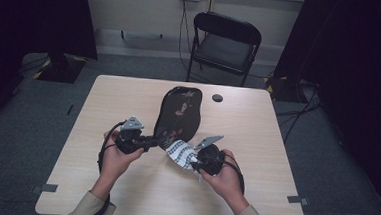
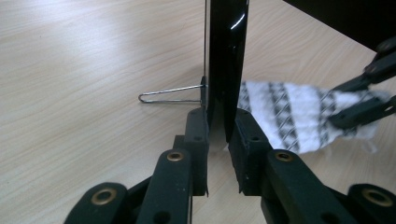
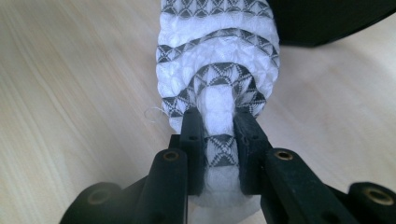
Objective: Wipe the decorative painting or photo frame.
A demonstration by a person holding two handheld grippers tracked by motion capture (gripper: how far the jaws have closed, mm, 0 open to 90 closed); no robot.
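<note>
On the surface (image 1: pixel 123 183), near edge:
Frame: black glossy picture frame (image 1: pixel 179 114) propped upright; left tool (image 2: pixel 219 140) pinches its edge.
Left view: wire stand (image 2: pixel 170 93) behind frame.
Cloth: patterned white cloth (image 3: pixel 217 70) pinched in right tool (image 3: pixel 219 140).
High view: chair (image 1: pixel 224 47) beyond.

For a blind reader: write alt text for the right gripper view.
The right claw pinches a bunched white cloth with grey triangle bands over a pale wooden table. A glossy black object sits at the top right corner.
</note>
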